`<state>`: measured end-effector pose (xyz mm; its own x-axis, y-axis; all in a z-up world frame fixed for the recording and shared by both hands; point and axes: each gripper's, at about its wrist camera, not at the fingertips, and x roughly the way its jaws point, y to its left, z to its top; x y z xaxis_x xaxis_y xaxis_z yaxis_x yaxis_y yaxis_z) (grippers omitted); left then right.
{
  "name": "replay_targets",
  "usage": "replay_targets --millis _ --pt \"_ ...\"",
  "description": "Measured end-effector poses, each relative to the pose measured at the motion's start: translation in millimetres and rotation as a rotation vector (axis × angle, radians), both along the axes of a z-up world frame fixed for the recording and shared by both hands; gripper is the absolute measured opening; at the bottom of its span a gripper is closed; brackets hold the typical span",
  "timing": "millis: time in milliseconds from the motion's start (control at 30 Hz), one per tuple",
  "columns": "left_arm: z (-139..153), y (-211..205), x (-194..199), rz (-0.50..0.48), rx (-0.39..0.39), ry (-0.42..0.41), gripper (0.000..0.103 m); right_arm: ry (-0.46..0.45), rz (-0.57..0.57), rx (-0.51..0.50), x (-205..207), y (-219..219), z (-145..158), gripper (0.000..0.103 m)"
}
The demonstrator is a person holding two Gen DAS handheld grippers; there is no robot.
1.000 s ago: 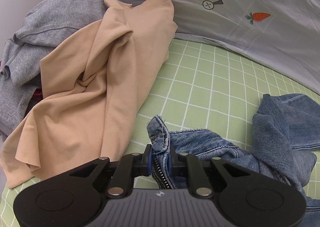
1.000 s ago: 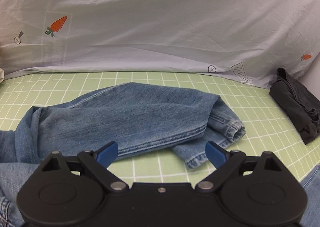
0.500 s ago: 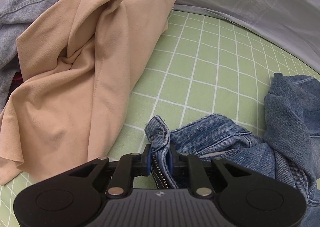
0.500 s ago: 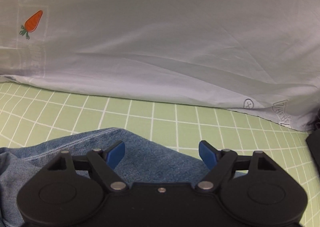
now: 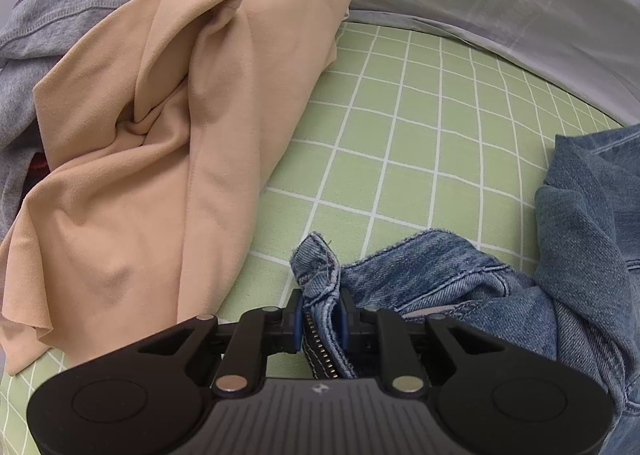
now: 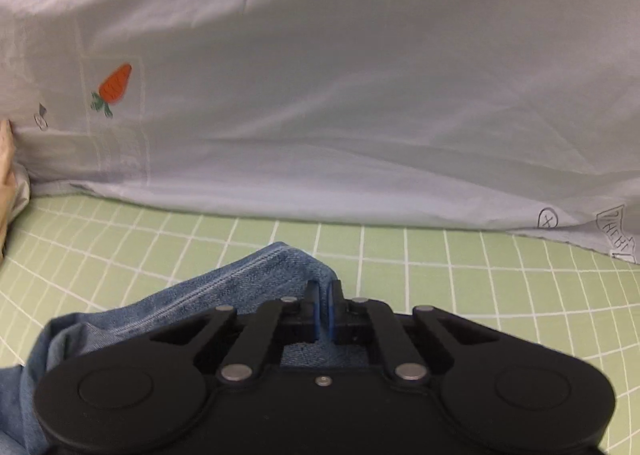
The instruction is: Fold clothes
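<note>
Blue jeans point(image 5: 460, 279) lie crumpled on the green checked sheet point(image 5: 420, 143). My left gripper point(image 5: 320, 309) is shut on their waistband edge beside the zipper, and a tab of denim sticks up past the fingertips. In the right wrist view a leg of the jeans point(image 6: 240, 287) runs from the lower left up to my right gripper point(image 6: 323, 295). Its blue pads are nearly together, pinching a raised fold of the denim. The rest of the leg is hidden under the gripper body.
A beige garment point(image 5: 160, 143) lies on a grey sweatshirt point(image 5: 80, 7) at the left. A pale grey duvet with carrot prints point(image 6: 340, 95) bounds the far side of the sheet point(image 6: 500, 287). Part of a hand point(image 6: 8, 159) shows at the left edge.
My right gripper went from wide open to shut on a fold of the jeans leg and moved forward toward the duvet. The left gripper kept its grip and shifted slightly forward.
</note>
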<state>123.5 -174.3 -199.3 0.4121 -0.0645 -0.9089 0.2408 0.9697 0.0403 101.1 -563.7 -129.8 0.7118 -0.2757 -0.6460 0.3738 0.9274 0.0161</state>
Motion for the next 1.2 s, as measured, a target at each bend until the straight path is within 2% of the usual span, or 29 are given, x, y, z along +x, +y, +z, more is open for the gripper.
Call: replay_targets --millis 267,300,400,500,567,633,733,833,900,1033,1100,1200 --pt "-0.1 6.6 -1.4 0.016 -0.026 0.003 0.021 -0.277 -0.294 -0.122 -118.8 1.1 81.8 0.003" --pt "0.0 6.9 -1.6 0.016 -0.026 0.002 0.021 -0.263 -0.328 -0.118 -130.9 -2.0 78.4 0.003" --pt "-0.4 6.3 -1.9 0.008 -0.023 -0.001 0.021 -0.110 -0.448 -0.048 -177.2 -4.5 33.5 0.003" --pt "-0.4 5.7 -2.2 -0.003 -0.018 -0.003 0.021 0.085 -0.498 0.036 -214.6 2.1 -18.0 0.003" --pt "-0.6 4.5 -2.9 -0.012 -0.010 -0.006 0.021 0.174 -0.518 0.109 -233.5 9.5 -42.4 0.003" --pt "-0.6 3.2 -3.6 -0.019 -0.001 -0.008 0.021 0.203 -0.533 0.139 -242.0 15.3 -48.8 0.004" --pt "-0.1 1.5 -4.3 -0.026 0.011 -0.013 0.021 0.195 -0.543 0.109 -241.5 17.4 -37.6 0.007" --pt "0.3 0.3 -5.7 -0.030 0.021 -0.018 0.021 0.163 -0.548 0.036 -227.5 16.4 -19.2 0.023" --pt "0.5 1.0 -6.8 -0.025 0.018 -0.019 0.021 0.139 -0.529 -0.019 -214.8 17.0 -10.3 0.038" --pt "1.0 2.5 -7.9 -0.016 0.009 -0.016 0.021 0.156 -0.481 -0.086 -186.3 20.0 -3.5 0.045" --pt "1.4 1.6 -8.6 -0.015 0.010 -0.015 0.021 0.148 -0.473 -0.087 -177.2 20.4 -3.5 0.058" --pt "1.5 -1.5 -8.5 -0.021 0.021 -0.016 0.021 0.103 -0.484 -0.120 -169.9 22.9 2.5 0.062"
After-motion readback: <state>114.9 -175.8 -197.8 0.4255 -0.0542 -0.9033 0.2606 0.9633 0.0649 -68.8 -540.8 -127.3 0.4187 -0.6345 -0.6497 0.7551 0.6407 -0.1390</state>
